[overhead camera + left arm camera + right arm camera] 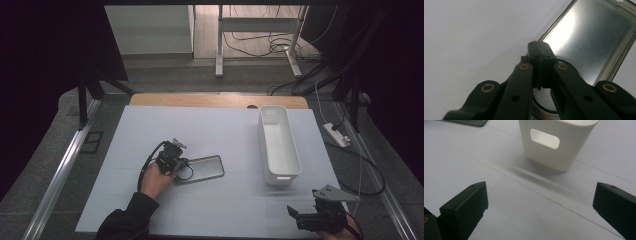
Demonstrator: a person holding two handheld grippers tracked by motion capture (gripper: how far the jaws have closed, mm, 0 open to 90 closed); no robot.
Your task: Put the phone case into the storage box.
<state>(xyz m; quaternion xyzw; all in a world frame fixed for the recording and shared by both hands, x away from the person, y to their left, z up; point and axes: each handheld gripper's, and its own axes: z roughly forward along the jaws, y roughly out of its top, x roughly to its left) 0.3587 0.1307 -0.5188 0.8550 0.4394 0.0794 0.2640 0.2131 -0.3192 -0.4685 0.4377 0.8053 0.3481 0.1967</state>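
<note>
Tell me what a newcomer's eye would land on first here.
The long white bin stands out at the right of the pale table, empty and upright. Left of it, the left gripper has its jaws shut at the near-left edge of a clear phone case lying flat mid-table.

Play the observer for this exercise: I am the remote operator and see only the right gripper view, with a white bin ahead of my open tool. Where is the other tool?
Observer: The left tool is at the left end of a clear phone case, which lies left of the white bin.
Operator: Is that tool open?
Observer: No, its jaws are shut together at the case's edge; I cannot tell whether they pinch it.
Operator: Is anything in the bin?
Observer: From above, its inside looks empty.
</note>
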